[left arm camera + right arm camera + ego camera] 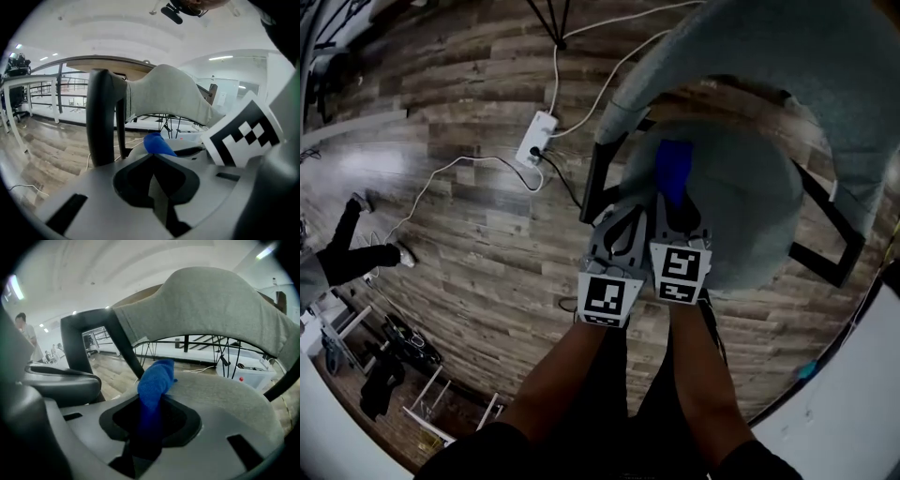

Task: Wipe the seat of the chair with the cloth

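The chair's round grey seat [750,206] lies just ahead of both grippers, under its curved grey backrest [787,47]. A blue cloth [673,171] rests on the seat's near left part, with my right gripper [673,202] shut on it. In the right gripper view the cloth [155,378] sticks up from between the jaws of that gripper [152,401], with the seat [225,399] beyond. My left gripper [626,204] sits close beside it at the seat's left edge. It is shut on nothing [152,157], and the cloth's tip [158,144] shows just past it.
The chair's black frame [598,173] drops to the wood floor at the left of the seat. A white power strip [536,139] with cables lies on the floor beyond. A person [347,248] stands far left. Tripod legs [551,19] stand at the top.
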The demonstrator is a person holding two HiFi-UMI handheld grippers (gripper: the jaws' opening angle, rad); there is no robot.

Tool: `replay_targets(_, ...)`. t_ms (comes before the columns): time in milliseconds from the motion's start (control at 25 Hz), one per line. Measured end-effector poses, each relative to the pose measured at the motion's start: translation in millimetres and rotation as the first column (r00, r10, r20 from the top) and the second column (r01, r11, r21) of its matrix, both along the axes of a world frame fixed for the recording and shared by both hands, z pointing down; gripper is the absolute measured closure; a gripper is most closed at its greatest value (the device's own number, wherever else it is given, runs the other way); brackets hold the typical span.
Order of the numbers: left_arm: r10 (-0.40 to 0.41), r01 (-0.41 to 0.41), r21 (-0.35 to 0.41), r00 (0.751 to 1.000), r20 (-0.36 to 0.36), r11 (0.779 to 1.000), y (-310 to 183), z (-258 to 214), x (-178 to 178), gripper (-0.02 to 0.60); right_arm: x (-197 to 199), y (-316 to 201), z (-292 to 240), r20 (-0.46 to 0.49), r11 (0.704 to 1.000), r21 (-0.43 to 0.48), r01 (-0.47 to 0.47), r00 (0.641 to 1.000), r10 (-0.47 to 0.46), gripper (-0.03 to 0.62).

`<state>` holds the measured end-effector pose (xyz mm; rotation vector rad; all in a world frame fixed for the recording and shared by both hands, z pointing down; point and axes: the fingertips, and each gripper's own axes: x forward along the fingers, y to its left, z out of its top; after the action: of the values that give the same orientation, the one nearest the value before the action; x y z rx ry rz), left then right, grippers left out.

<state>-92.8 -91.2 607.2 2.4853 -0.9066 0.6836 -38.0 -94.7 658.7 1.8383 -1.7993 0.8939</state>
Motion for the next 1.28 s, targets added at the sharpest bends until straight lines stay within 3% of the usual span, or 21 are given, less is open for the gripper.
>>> replay_targets(280,-0.041,0.042,-0.028,0.999,0.019,0.999,9,15,-32,0.575,-36,-4,17,0.024,0.996,-0.056,0.071,0.997,-0.070,0.480)
replay_targets(440,-0.027,0.028,-0.029,0.999,0.036,0.999,13,22,-37,0.575,-38,-2,22,0.006,0.995,-0.066,0.069,0.998,-0.068,0.480)
replay_targets(920,0.002,-0.001,-0.033,0.999,0.046,0.999,15,32,-3,0.575,10,18,25,-0.014,0.995,-0.066,-0.069,0.998,0.069,0.480)
replay_targets(1280,0.086,-0.083,-0.040,0.994,0.070,0.996,40,45,27,0.575,54,45,26,-0.043,0.988,-0.074,-0.136,0.990,0.133,0.480)
